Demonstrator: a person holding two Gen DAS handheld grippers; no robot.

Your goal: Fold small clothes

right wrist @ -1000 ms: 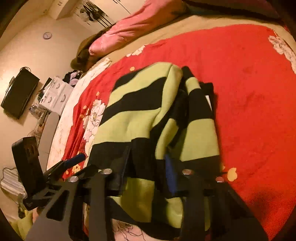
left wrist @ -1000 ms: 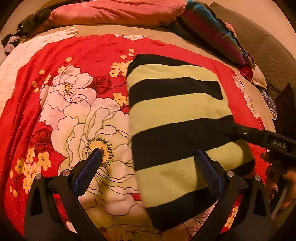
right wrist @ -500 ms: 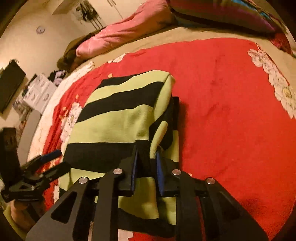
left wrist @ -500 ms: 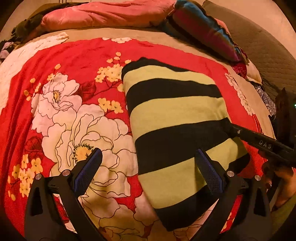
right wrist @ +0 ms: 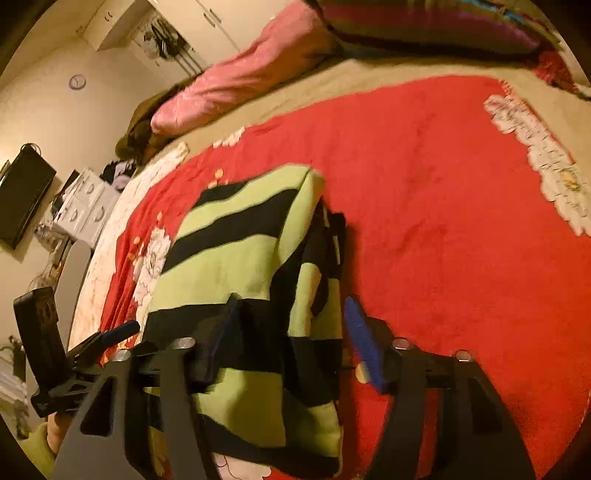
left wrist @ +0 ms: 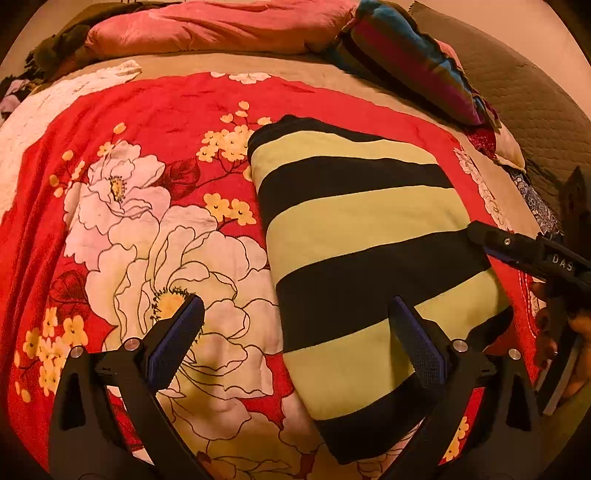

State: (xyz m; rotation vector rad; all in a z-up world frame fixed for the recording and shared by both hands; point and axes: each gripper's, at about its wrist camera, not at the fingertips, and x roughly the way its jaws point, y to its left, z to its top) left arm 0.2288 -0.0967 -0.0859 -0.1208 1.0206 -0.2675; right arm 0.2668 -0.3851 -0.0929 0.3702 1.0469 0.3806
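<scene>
The left hand-held gripper [left wrist: 295, 332] hovers with its jaws spread wide above the near edge of a folded striped garment [left wrist: 362, 236], its left blue pad over the floral bedspread [left wrist: 147, 184] and its right pad over the cloth. The right hand-held gripper [right wrist: 291, 336] sits at the garment's right edge with jaws parted, one finger over the top layer and the other just beside the fold; whether either pad touches the fabric is hard to tell through the motion blur. The yellow-green and black garment lies flat near the middle of the red bedspread, its layered open edge facing right. A pink pillow [left wrist: 221, 29] and a multicoloured pillow [left wrist: 413, 62] rest at the far end of the bed. A wall clock [right wrist: 77, 81] hangs far left in the right wrist view.
</scene>
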